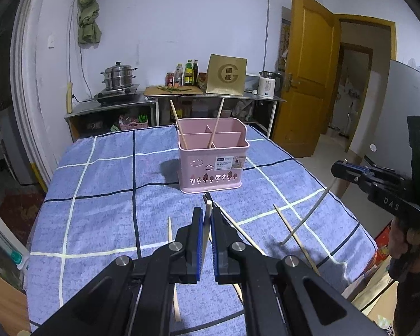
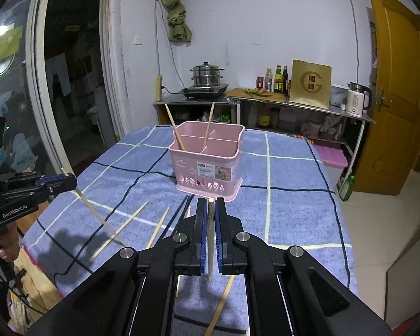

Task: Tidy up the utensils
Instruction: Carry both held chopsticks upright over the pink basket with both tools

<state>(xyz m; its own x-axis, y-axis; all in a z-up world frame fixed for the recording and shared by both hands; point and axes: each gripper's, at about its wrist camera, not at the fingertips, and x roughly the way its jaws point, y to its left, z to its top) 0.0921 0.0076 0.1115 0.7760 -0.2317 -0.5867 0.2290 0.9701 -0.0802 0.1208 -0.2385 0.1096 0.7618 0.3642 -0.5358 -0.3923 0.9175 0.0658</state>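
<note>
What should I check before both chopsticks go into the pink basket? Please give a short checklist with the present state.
1. Left tongs shut on a pale chopstick: ok.
2. Right tongs shut on a chopstick: ok.
3. Pink basket upright on the blue checked cloth: ok.
4. Front compartments have room; two wooden chopsticks already lean inside: ok.
5. Held chopsticks above the basket rim: not ok, both are short of it.
6. Loose chopsticks left on the cloth: not ok, several remain.
</note>
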